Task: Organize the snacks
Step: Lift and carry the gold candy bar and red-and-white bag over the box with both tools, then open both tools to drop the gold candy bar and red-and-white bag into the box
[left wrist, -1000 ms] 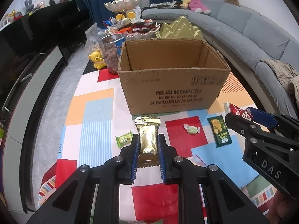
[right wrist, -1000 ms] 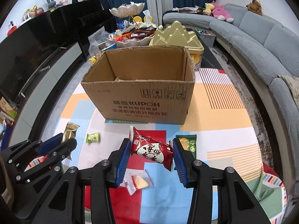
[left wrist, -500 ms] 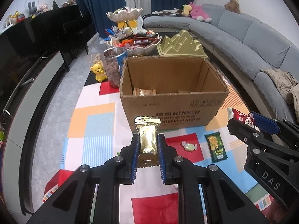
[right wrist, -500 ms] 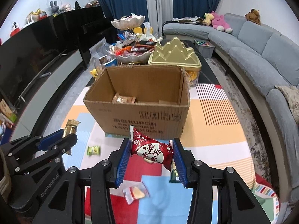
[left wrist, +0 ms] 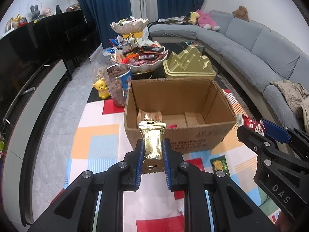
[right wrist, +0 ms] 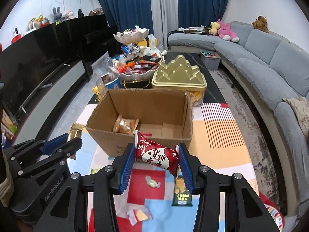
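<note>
My left gripper [left wrist: 153, 150] is shut on a gold foil snack packet [left wrist: 153, 141] and holds it up just in front of the open cardboard box [left wrist: 179, 135]. My right gripper [right wrist: 156, 157] is shut on a red snack packet [right wrist: 156, 153], raised before the same box [right wrist: 143, 135]. One orange snack packet [right wrist: 125, 124] lies inside the box at its left. On the table lie a dark green packet [right wrist: 181, 193], a small wrapped candy [right wrist: 152, 181] and a clear bag with yellow pieces [right wrist: 139, 214].
Behind the box stand a gold mountain-shaped tin [right wrist: 178, 75], a tiered bowl of snacks [right wrist: 138, 65], a jar of brown snacks [left wrist: 117, 85] and a yellow bear figure [left wrist: 101, 89]. A grey sofa [right wrist: 270, 61] runs along the right. A black TV cabinet [right wrist: 38, 63] is left.
Both grippers have risen and moved toward the box with their packets. The box's inside, with the orange packet, now shows more fully.
</note>
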{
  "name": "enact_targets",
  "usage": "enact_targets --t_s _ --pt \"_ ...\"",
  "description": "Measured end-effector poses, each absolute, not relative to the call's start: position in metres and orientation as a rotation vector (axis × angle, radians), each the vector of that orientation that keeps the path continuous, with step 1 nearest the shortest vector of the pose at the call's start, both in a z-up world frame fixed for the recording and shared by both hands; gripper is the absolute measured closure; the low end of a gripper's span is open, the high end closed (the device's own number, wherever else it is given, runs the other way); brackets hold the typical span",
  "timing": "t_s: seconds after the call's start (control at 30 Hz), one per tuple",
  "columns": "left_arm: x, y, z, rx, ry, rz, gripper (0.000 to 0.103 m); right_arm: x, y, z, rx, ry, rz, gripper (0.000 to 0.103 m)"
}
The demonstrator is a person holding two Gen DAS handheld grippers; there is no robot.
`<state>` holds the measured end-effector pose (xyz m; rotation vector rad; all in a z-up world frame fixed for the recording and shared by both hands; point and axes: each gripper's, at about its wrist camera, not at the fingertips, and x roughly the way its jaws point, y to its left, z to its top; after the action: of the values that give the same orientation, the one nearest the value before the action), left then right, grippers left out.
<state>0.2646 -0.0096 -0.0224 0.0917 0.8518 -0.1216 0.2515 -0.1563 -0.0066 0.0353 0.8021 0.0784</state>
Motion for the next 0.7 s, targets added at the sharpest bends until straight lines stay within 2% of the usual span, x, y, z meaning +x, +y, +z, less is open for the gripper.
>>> enact_targets --t_s 0.7 --pt "0.322 -0.020 -0.010 0.097 0.828 -0.125 0.083 0.296 -0.160 0.008 0.031 0.774 0.079 0.057"
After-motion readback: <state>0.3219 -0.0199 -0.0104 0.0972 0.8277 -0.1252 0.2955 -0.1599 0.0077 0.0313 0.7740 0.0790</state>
